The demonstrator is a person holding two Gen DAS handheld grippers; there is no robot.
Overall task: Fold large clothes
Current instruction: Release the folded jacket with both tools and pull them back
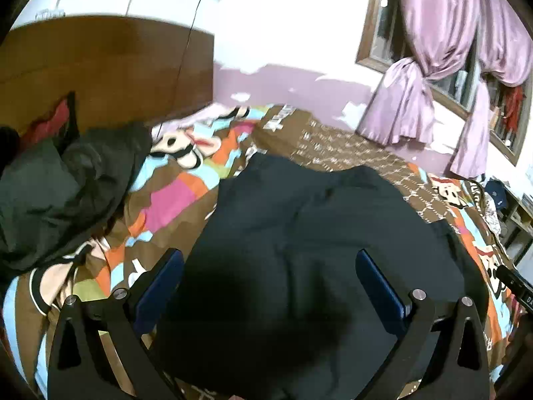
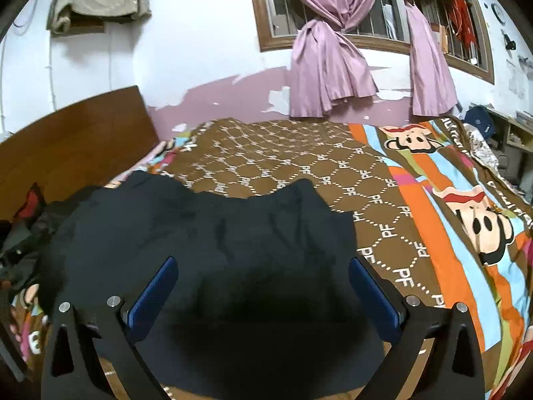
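Both the left gripper (image 1: 269,286) and right gripper (image 2: 263,290) gape wide and empty over the flat dark navy cloth garment (image 2: 206,233); pinch an edge cleanly, then fold evenly.

A brown bedspread (image 2: 299,166) with cartoon monkey faces and bright stripes covers the bed. A wooden headboard (image 1: 100,66) stands against the white and pink wall (image 2: 200,50). 2 knotted purple curtains (image 2: 326,66) hang at a barred window (image 2: 383,10).
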